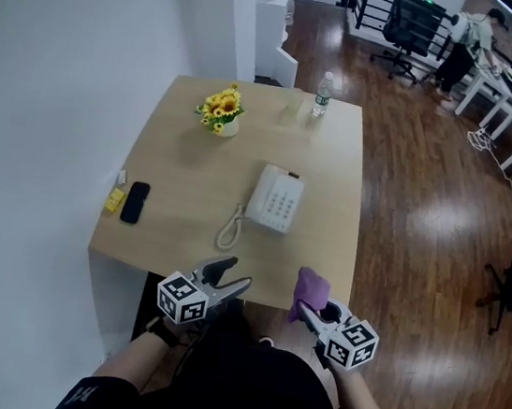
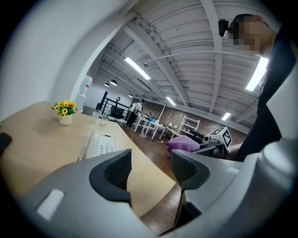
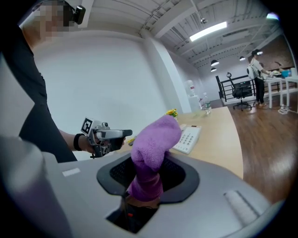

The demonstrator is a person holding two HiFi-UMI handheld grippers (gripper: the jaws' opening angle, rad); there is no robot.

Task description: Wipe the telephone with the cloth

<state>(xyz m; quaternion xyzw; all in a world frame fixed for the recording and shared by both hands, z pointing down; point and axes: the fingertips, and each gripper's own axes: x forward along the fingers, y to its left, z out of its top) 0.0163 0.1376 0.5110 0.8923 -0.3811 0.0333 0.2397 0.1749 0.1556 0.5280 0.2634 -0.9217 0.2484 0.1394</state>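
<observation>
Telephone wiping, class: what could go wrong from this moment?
The telephone lies unheld on the table; with the left gripper open and empty, wiping may push it along.
The cloth, bunched between the jaws of the right gripper, could pull free.
The coiled cord could snag the cloth.

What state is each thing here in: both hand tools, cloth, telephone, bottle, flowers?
left gripper: open, empty
right gripper: shut on the purple cloth
purple cloth: bunched, held off the table
telephone: handset in cradle, nothing touching it
water bottle: upright
flowers: upright in pot
</observation>
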